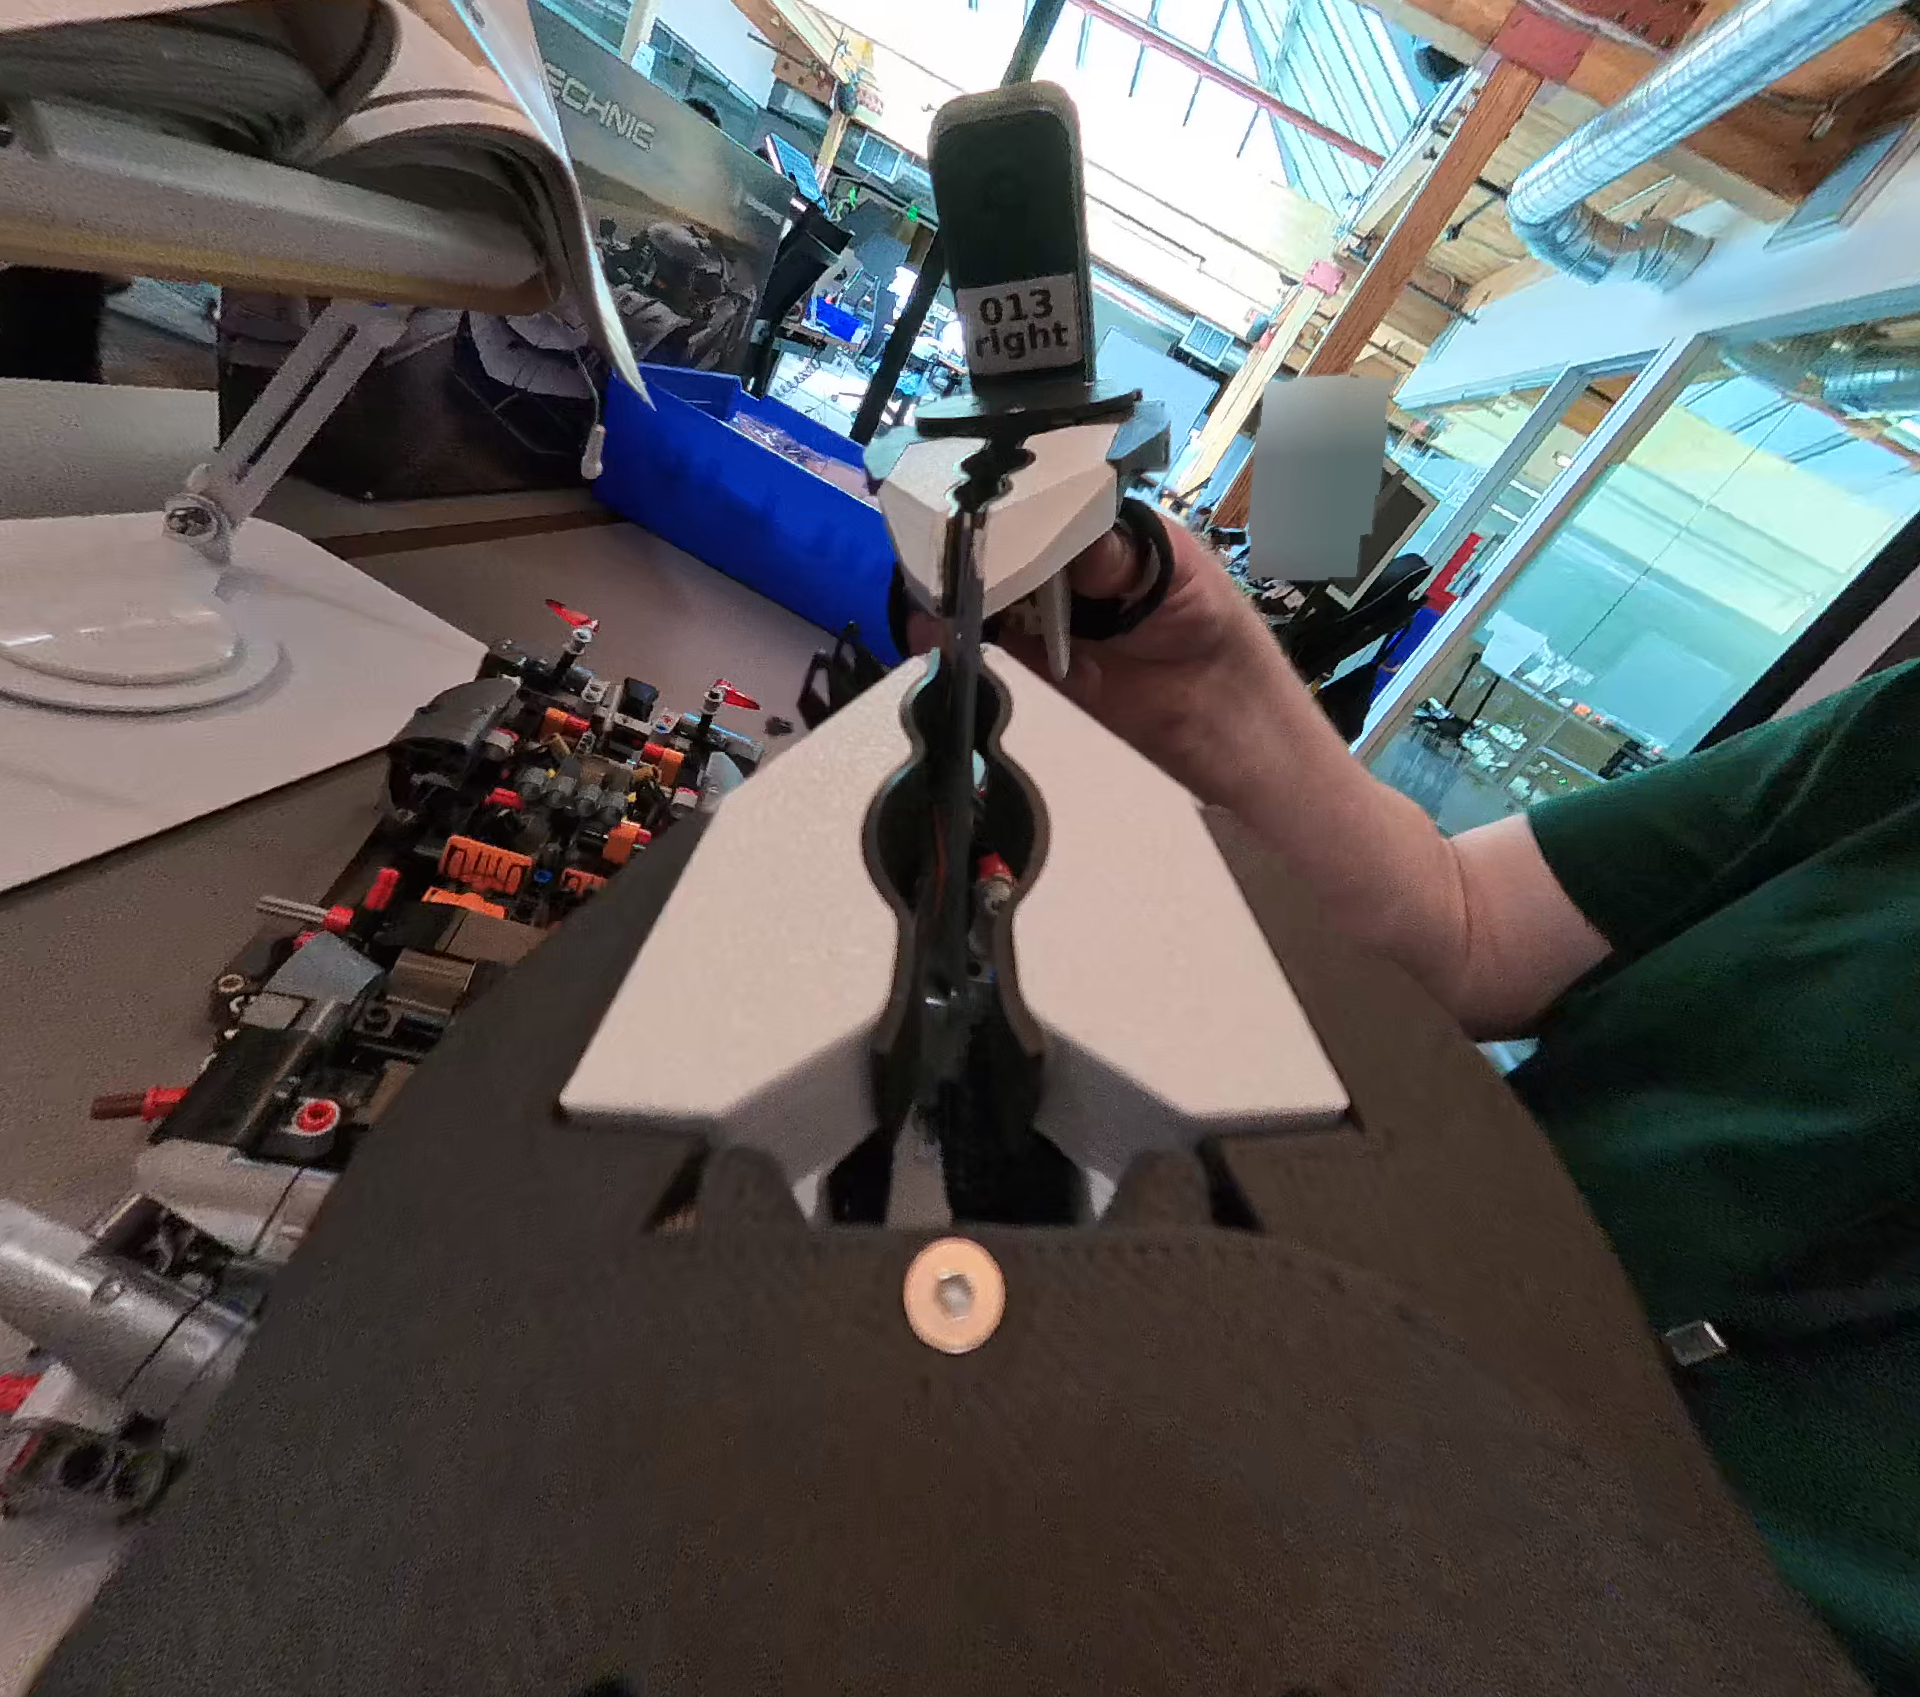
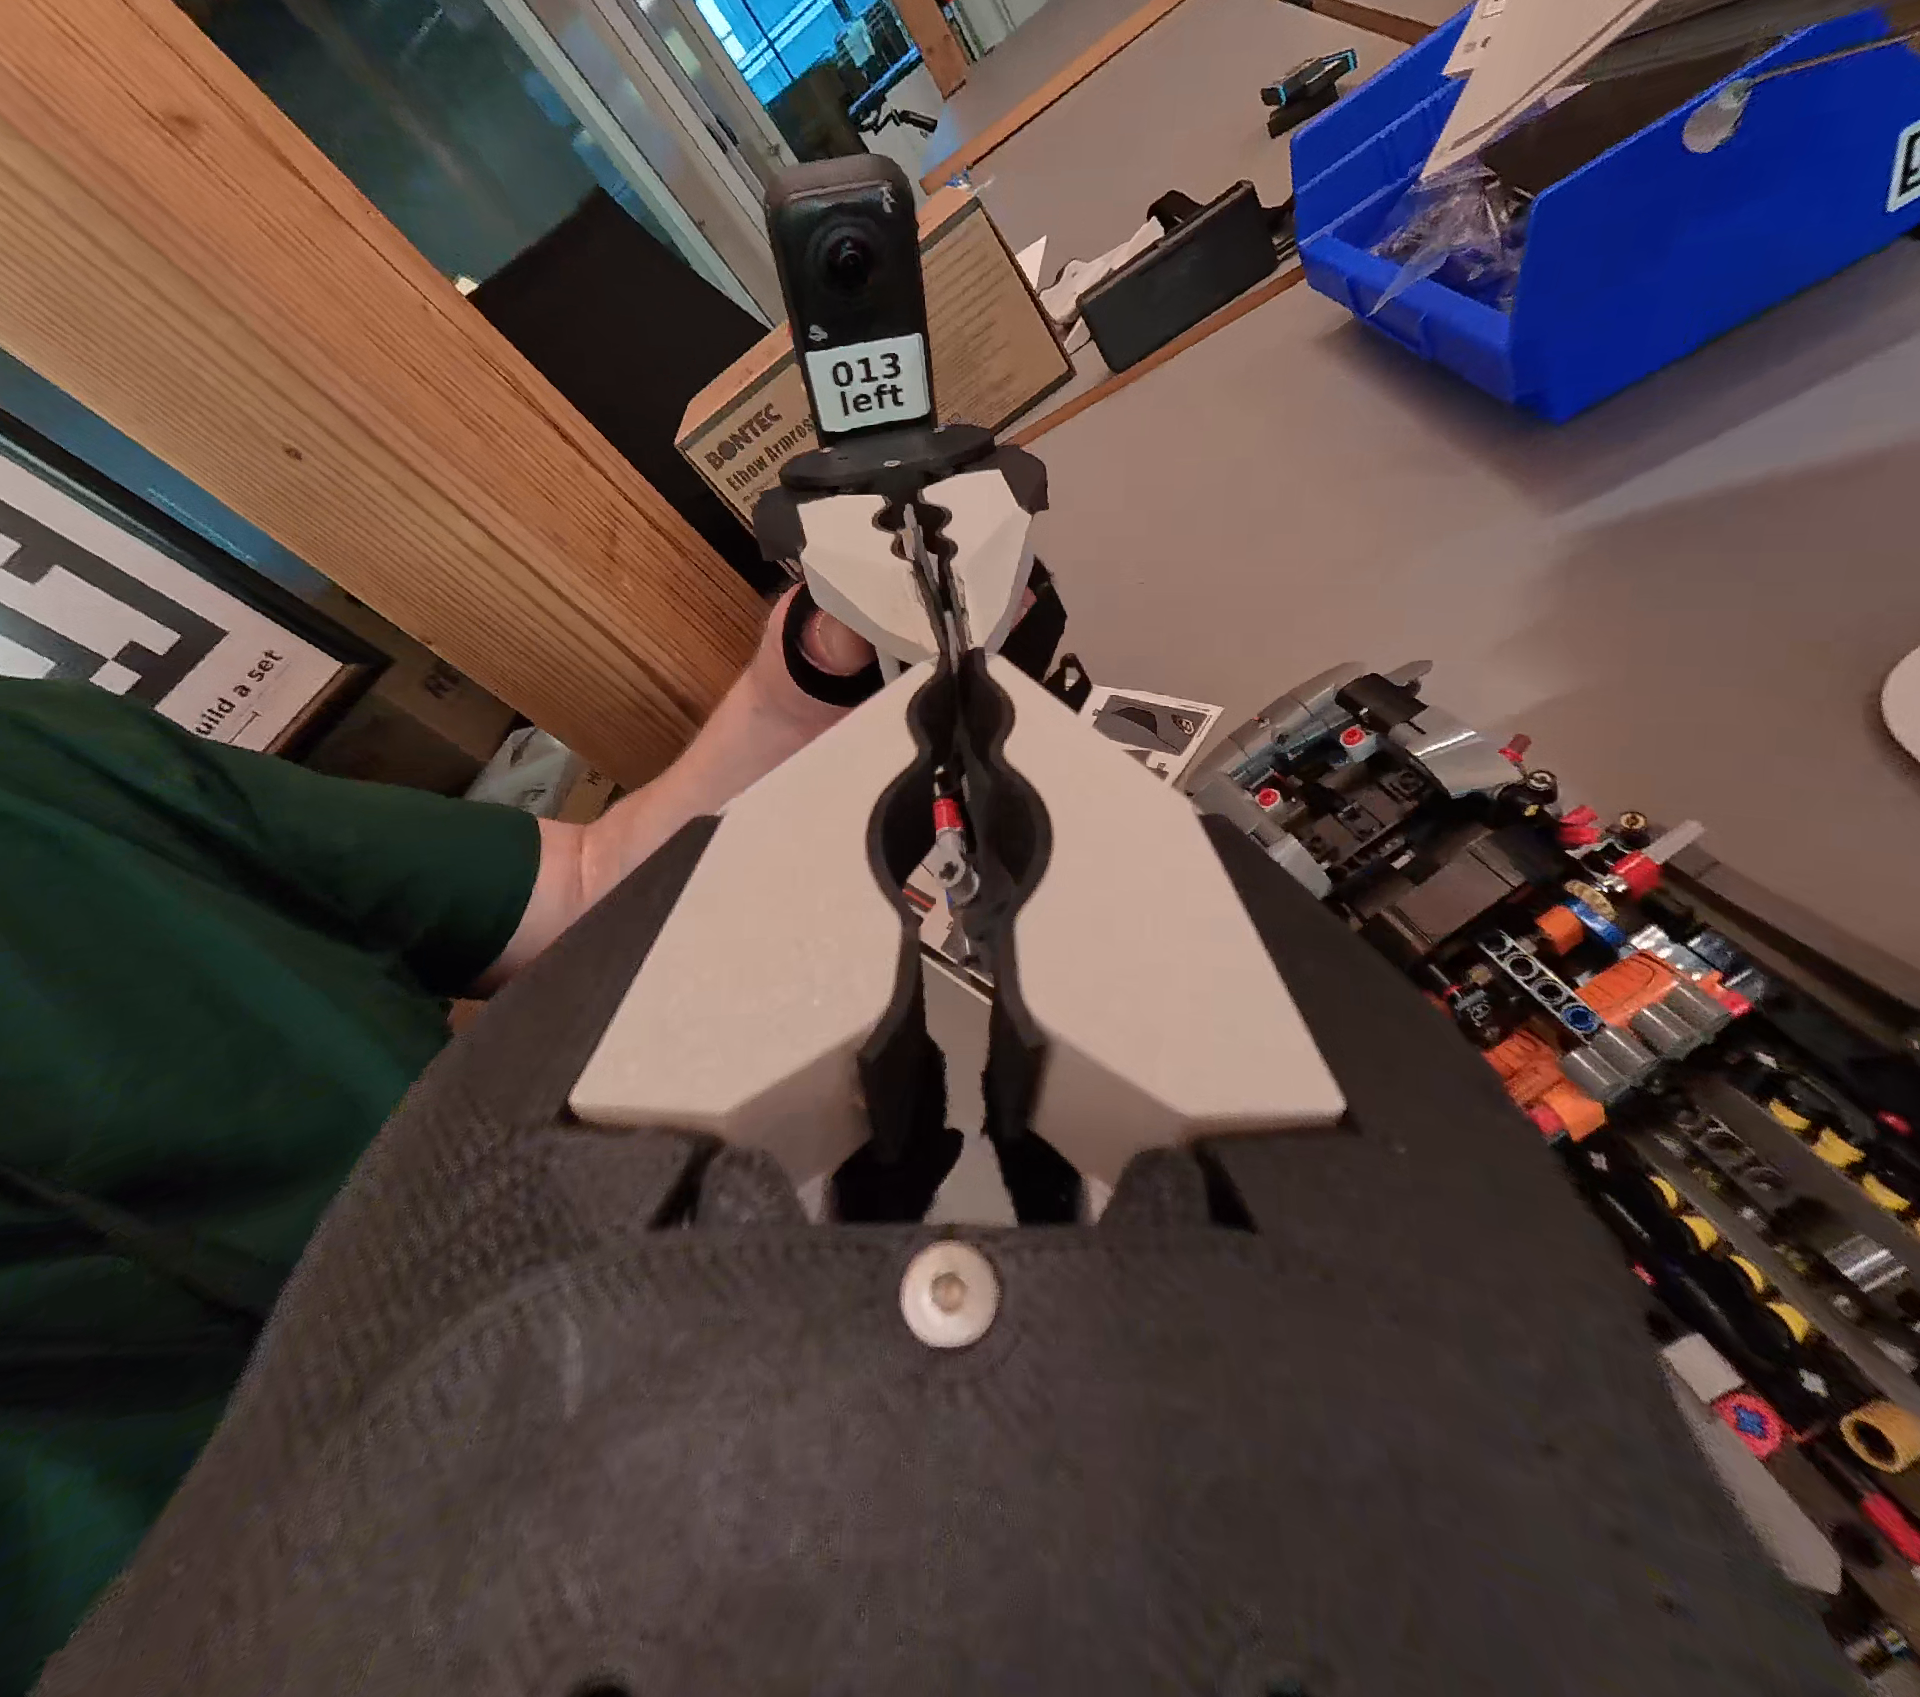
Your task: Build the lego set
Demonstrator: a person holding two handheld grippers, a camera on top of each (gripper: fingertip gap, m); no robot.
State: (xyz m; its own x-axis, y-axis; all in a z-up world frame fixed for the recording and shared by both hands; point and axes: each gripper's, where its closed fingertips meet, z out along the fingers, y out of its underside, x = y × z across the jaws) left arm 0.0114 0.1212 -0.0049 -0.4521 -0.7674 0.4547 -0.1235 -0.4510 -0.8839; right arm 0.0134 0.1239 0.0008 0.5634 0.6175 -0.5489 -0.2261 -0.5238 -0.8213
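You hold the two grippers nose to nose above the table [image 2: 1351, 525], and both are pinched on the same slender black piece [image 1: 961, 774], which runs between them. The left gripper [image 1: 961, 712] is closed on it at one end, the right gripper [image 2: 961, 702] at the other. A small red-and-grey pin [image 2: 948, 826] sits on the piece inside the right gripper's jaws. You seem to be mid-way through fitting or adjusting this little part in the air, before it joins the model.

The half-built lego model [image 1: 499, 837] lies on the table below, to the left gripper's left side. The blue bin [image 2: 1621, 234] stands farther back. Next, keep one grip firm, seat the pin, then carry the piece down to the model.
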